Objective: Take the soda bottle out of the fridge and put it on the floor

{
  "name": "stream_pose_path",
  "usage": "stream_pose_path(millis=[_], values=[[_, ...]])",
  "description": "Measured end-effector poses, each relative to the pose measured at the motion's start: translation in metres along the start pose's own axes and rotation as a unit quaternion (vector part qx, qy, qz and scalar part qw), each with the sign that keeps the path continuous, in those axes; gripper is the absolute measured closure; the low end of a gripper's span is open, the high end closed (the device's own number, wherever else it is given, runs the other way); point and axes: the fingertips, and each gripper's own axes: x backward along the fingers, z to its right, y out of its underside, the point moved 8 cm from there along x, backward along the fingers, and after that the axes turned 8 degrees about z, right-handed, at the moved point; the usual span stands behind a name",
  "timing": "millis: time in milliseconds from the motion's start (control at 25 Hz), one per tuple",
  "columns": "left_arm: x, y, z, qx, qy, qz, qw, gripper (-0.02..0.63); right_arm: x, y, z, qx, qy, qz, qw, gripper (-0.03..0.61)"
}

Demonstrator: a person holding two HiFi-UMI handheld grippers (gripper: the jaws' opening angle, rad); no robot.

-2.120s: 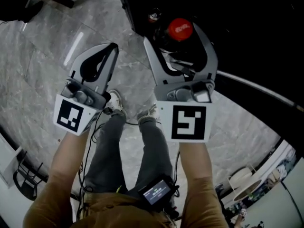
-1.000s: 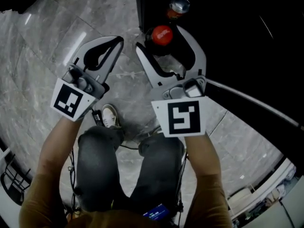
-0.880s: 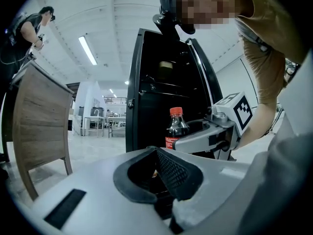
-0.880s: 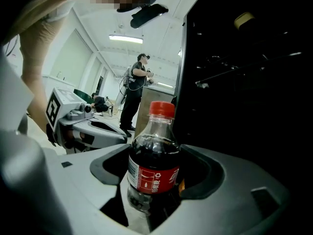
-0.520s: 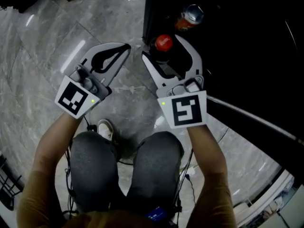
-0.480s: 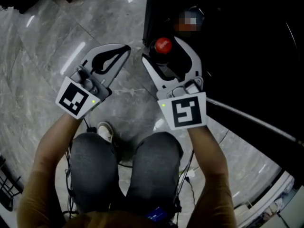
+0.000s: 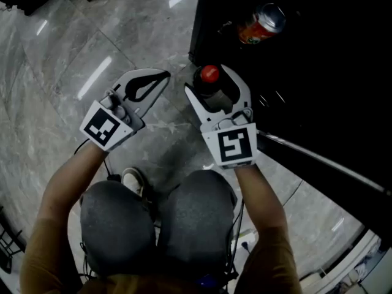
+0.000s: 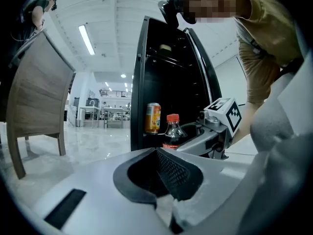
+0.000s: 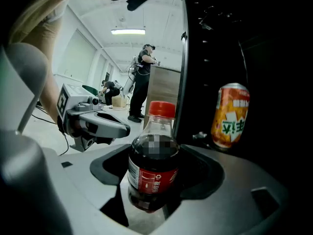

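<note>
Your L gripper [image 7: 160, 77] hangs over the grey marble floor [image 7: 67, 60], jaws pressed together w/ nothing between them, tip aimed toward the fridge. Just right of it, your R gripper [image 7: 209, 80] has its jaws clamped on the soda bottle [image 7: 210, 73]. The bottle is upright, red cap up, dark drink, red label, at the near-left corner of the open black fridge [image 7: 318, 72]. Can't tell if its base touches the floor. Farther right, inside the fridge, an orange can [image 7: 262, 24] stands apart from the bottle.
</note>
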Motion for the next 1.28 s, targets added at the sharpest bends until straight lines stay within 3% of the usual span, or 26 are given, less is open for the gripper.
stream_pose_path(millis=[320,640,880,1280], values=[[0.0,0.065,0.001,0.027,-0.003,-0.038,0.9989,0.612,-0.006,0.085,-0.023,-0.059,-0.003,-0.072,0.996,0.275],[-0.006,0.102,0.016,0.039,0.007,-0.064,0.9972,0.612,-0.004,0.138,-0.046,-0.083,-0.001,-0.112,0.99,0.275],[-0.007,0.115,0.033,0.043,0.023,-0.079,0.9957,0.612,0.001,0.16,-0.056,-0.077,0.003,-0.138,0.987,0.275],[-0.005,0.111,0.036,0.041,0.023,-0.077,0.9959,0.612,0.003,0.156,-0.066,-0.036,-0.012,-0.135,0.99,0.275]])
